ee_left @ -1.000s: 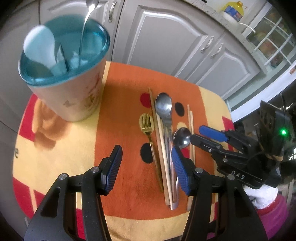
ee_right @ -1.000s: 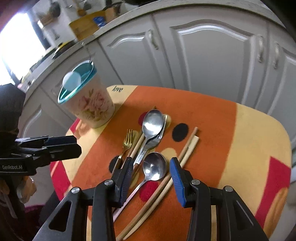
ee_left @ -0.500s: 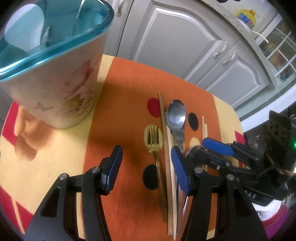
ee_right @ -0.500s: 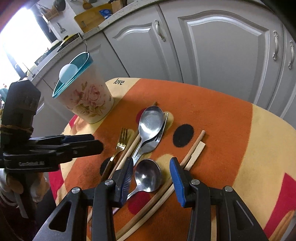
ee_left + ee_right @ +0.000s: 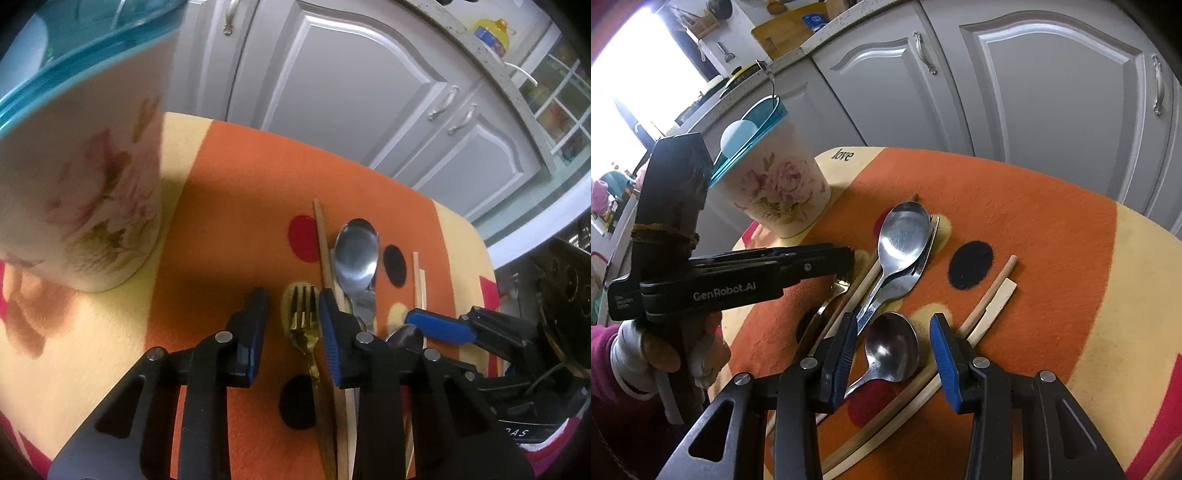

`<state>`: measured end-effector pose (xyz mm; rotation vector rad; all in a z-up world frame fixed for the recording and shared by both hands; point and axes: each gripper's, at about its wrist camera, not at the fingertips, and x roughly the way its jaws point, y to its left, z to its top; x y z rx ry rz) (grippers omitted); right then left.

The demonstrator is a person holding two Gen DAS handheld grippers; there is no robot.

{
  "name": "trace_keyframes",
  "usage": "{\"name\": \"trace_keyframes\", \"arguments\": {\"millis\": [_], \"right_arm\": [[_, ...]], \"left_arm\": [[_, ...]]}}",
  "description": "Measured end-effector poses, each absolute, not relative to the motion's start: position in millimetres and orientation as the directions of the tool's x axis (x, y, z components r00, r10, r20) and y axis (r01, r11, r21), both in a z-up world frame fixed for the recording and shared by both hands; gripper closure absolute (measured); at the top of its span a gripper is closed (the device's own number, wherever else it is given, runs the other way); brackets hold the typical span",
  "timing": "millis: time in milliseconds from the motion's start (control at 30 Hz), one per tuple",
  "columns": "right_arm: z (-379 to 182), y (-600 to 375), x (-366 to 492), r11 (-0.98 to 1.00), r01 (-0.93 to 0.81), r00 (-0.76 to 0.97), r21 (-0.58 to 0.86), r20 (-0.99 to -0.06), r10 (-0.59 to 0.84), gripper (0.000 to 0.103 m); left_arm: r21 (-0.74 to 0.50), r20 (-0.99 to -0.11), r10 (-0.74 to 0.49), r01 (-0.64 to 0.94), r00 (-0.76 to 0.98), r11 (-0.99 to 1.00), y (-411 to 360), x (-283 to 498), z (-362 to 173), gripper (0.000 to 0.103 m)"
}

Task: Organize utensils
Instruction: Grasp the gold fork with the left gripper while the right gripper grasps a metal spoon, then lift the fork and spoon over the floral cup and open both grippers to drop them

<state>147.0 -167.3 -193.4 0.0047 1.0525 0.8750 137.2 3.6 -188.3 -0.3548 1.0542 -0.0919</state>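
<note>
A gold fork (image 5: 303, 321) lies on the orange mat, its head between the open fingers of my left gripper (image 5: 291, 325), low over it. My right gripper (image 5: 894, 350) is open around the bowl of a small steel spoon (image 5: 892, 347). Two stacked large spoons (image 5: 903, 236) lie beyond it; they also show in the left wrist view (image 5: 356, 254). Chopsticks (image 5: 982, 306) lie to the right, and another chopstick (image 5: 322, 240) lies beside the fork. A floral holder with a teal rim (image 5: 775, 188) stands at the far left, with a white spoon in it.
The round table carries an orange, yellow and red mat (image 5: 1052, 229) with black and red dots. Grey cabinet doors (image 5: 1052, 92) stand close behind the table. The holder fills the upper left of the left wrist view (image 5: 81, 177).
My left gripper has moved forward and down, from over bare mat to straddling the fork head. My right gripper has crept closer around the small spoon. Both stay open.
</note>
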Motion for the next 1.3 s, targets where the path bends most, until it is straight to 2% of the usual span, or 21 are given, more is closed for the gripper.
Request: {"name": "trace_keyframes", "arguments": {"millis": [33, 133, 267, 500, 667, 700, 1133, 1300], "right_arm": [[-194, -167, 147, 0.671, -0.625, 0.198, 0.399, -0.750, 0.631, 0.063], [-194, -168, 148, 0.666, -0.627, 0.193, 0.403, -0.748, 0.634, 0.063], [-195, -166, 148, 0.664, -0.629, 0.188, 0.405, -0.749, 0.635, 0.063], [-196, -162, 146, 0.657, -0.649, 0.167, 0.383, -0.771, 0.614, 0.090], [-192, -162, 141, 0.662, -0.658, 0.185, 0.358, -0.775, 0.604, 0.097], [-191, -161, 140, 0.661, -0.661, 0.185, 0.355, -0.777, 0.602, 0.098], [-192, -163, 141, 0.662, -0.647, 0.169, 0.380, -0.775, 0.610, 0.098], [-185, -161, 134, 0.675, -0.659, 0.202, 0.330, -0.788, 0.582, 0.099]], "left_arm": [[-0.329, -0.835, -0.245, -0.090, 0.493, 0.940, 3, 138, -189, 0.084], [-0.347, -0.831, -0.268, -0.080, 0.487, 0.934, 3, 139, -191, 0.091], [-0.331, -0.839, -0.269, -0.052, 0.472, 0.942, -1, 138, -188, 0.091], [-0.331, -0.856, -0.285, -0.033, 0.432, 0.943, 3, 124, -187, 0.091], [-0.339, -0.858, -0.298, -0.025, 0.418, 0.940, 6, 116, -184, 0.092], [-0.344, -0.858, -0.307, -0.018, 0.412, 0.939, 7, 113, -184, 0.099], [-0.356, -0.858, -0.317, -0.022, 0.404, 0.934, 18, 101, -179, 0.102], [-0.357, -0.851, -0.319, -0.014, 0.418, 0.934, 19, 97, -169, 0.102]]}}
